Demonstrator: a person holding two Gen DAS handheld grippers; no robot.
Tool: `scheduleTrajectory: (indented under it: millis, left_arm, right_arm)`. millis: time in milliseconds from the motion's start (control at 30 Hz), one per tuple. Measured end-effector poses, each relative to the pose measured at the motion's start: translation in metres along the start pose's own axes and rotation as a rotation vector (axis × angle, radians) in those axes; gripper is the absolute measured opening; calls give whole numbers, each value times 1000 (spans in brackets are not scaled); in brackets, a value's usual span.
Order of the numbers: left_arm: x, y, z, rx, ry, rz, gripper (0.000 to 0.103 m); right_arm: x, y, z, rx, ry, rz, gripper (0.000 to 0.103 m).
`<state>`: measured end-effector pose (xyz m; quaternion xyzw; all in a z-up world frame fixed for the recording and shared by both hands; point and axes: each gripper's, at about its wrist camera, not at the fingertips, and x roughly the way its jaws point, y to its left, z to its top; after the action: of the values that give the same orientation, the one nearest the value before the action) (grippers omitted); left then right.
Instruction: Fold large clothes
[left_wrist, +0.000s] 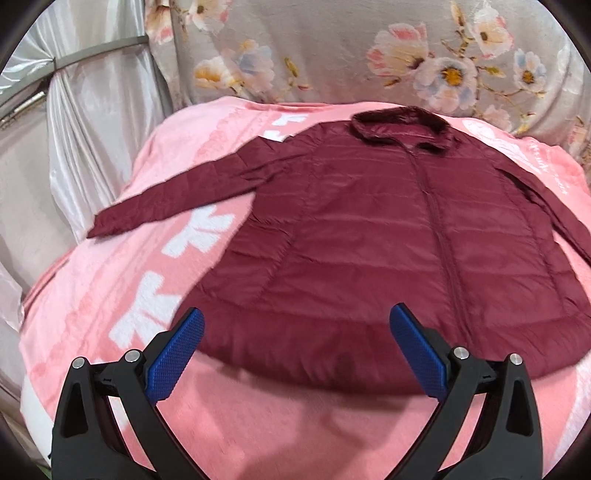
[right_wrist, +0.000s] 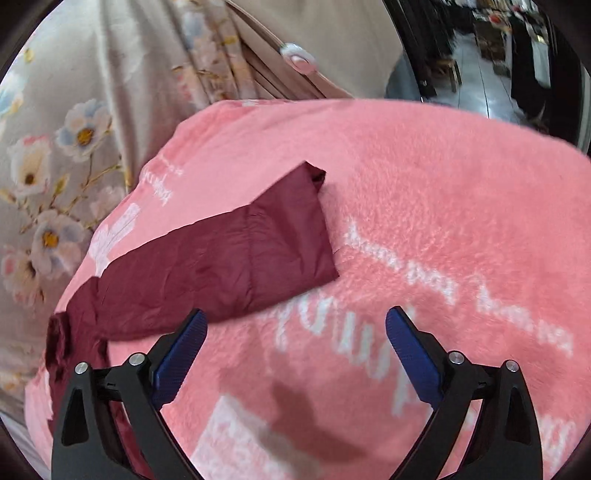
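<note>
Lying front-up and unfolded, the dark maroon quilted puffer jacket (left_wrist: 369, 229) spreads across the fuzzy pink blanket with white lettering (left_wrist: 122, 295), collar at the far side, hem at the near side, zip closed. Its left sleeve (left_wrist: 173, 199) stretches out to the far left; in the right wrist view the other sleeve (right_wrist: 229, 266) runs out to the right, cuff end resting flat on the blanket.

The left gripper (left_wrist: 295, 343) hovers just above the near hem, jaws wide apart and holding nothing. The right gripper (right_wrist: 293, 347) hangs near the right sleeve, equally wide and empty.

The shell looks slick and puffy, so a shallow pinch could slip off, or catch only the top layer and leave the back panel behind, giving a crooked fold. The plush blanket may get nipped along with the fabric and drag upward. Behind, the grey floral cloth (left_wrist: 369, 55) sits close to the collar, leaving little room for a far-side fold.
</note>
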<state>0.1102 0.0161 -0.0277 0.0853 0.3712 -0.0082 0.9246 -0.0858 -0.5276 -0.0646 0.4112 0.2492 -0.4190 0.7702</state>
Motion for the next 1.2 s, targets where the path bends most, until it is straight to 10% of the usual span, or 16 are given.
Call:
scheduleTrajectory:
  millis: [167, 333, 567, 800, 1100, 1200]
  left_arm:
    - [23, 8, 11, -25, 3, 13, 98]
    - [50, 21, 20, -77, 67, 5, 98]
    - [70, 36, 36, -64, 51, 60, 98]
    - [85, 57, 46, -117, 41, 85, 98]
    - [103, 72, 49, -143, 61, 69, 98]
    - [107, 77, 50, -159, 64, 35, 98]
  right_arm:
    - [28, 1, 15, 14, -38, -55, 77]
    - [49, 40, 40, -72, -65, -80, 12]
    - [-8, 213, 48, -363, -251, 186, 9]
    - [-53, 398, -68, -760, -139, 637, 9]
    - [-25, 479, -277, -1108, 223, 857, 12]
    - [-31, 467, -292, -1135, 176, 825, 35]
